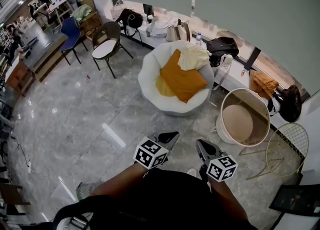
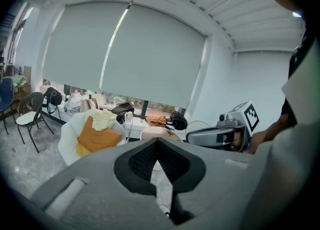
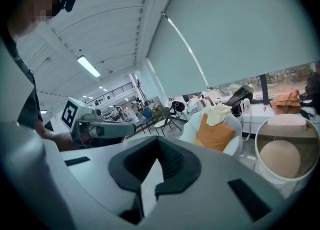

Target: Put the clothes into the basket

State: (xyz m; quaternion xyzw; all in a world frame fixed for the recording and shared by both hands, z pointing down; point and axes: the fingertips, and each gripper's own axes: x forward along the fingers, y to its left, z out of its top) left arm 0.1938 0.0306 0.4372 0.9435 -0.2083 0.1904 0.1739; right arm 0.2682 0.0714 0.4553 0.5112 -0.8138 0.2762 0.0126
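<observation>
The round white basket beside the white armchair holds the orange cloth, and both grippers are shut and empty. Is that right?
No. The head view shows the orange cloth on the white armchair, not in the round white basket. The left gripper and right gripper are shut and empty.

On our left gripper point(image 2: 158, 141) and right gripper point(image 3: 158, 141), the shells are matt grey plastic and the pads point(image 2: 145, 161) are black and ribbed. Below both claws, the floor point(image 1: 75, 124) is glossy grey stone. Ahead of them, a smooth white armchair point(image 1: 150, 74) bears a matt orange cloth cushion point(image 1: 182, 79) and a crumpled cream cloth garment point(image 1: 194, 58). Beyond the right claw, the basket point(image 1: 222, 131) has a smooth white wall. The wire frame point(image 1: 287, 149) beside it is thin metal.
</observation>
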